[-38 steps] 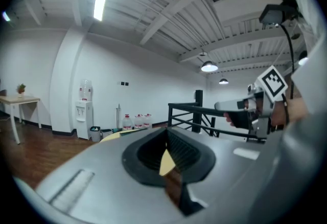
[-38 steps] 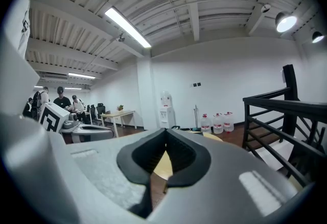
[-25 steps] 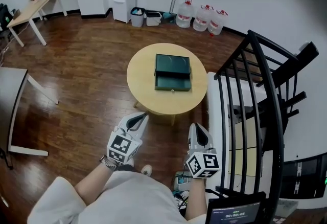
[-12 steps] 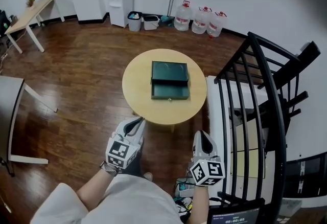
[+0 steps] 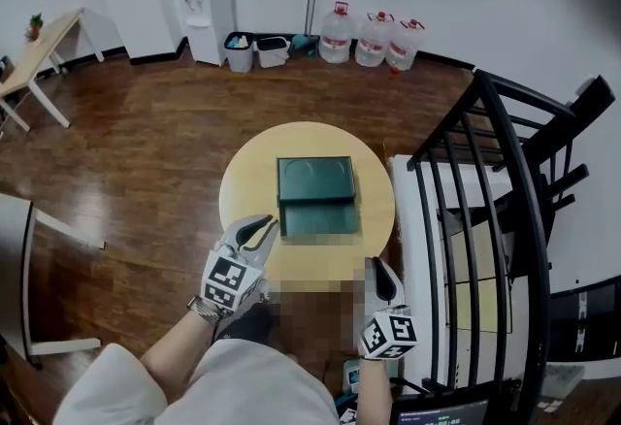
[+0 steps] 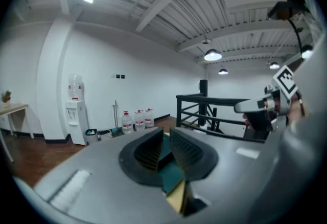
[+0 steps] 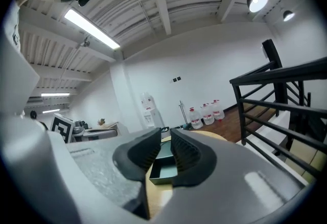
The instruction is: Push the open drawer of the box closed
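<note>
Squaring a gripper to the drawer's [image 5: 318, 218] front and pushing straight toward the box [image 5: 315, 179] would serve best, I reckon (a skewed shove might jam it). The left gripper [image 5: 261, 223], over the round table's [image 5: 243, 192] near-left edge, and the right gripper [image 5: 377, 269], just off its near-right edge, are narrowly parted, opening, empty. The box sits mid-table, its drawer out toward the person.
</note>
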Action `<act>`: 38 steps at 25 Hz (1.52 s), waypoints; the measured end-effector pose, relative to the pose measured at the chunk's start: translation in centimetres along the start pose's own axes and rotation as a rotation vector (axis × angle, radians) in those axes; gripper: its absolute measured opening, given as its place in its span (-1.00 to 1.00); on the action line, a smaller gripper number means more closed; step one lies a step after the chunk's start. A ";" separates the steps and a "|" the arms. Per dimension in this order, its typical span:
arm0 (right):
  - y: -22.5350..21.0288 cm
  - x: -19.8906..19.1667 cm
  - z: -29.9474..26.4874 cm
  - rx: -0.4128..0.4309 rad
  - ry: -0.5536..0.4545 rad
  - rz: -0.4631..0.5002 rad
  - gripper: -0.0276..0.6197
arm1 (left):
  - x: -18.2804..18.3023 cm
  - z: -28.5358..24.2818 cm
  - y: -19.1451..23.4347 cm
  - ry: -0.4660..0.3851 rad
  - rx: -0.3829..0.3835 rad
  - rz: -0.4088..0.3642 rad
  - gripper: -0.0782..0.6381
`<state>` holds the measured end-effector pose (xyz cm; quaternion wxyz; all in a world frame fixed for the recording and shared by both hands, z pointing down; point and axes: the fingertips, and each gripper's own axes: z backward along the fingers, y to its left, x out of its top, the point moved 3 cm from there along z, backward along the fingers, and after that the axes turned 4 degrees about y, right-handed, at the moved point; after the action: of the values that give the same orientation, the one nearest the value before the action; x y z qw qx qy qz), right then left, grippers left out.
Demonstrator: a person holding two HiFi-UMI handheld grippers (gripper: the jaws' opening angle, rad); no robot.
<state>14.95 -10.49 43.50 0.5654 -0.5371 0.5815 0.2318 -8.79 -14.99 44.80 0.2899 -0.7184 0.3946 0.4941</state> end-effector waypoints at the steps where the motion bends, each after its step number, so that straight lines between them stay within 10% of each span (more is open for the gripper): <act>1: -0.2 -0.2 -1.0 -0.006 0.005 -0.032 -0.67 | 0.3 -1.1 0.9 0.006 -0.013 -0.021 -0.64; 14: -3.3 -7.3 -9.5 -0.149 0.133 -0.377 -0.43 | -0.5 -14.7 7.1 0.157 -0.216 -0.271 -0.42; 26: -5.2 -15.3 -10.4 -0.287 0.247 -0.664 -0.43 | -6.6 -20.4 6.4 0.410 -0.429 -0.379 -0.29; 38: -4.9 -17.4 -12.1 -0.253 0.253 -0.766 -0.43 | -9.2 -23.6 9.1 0.577 -0.465 -0.380 -0.17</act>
<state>10.62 -16.36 64.00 0.4644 -0.8038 0.3717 0.0069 -7.09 -36.17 61.33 0.0832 -0.9338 0.1980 0.2861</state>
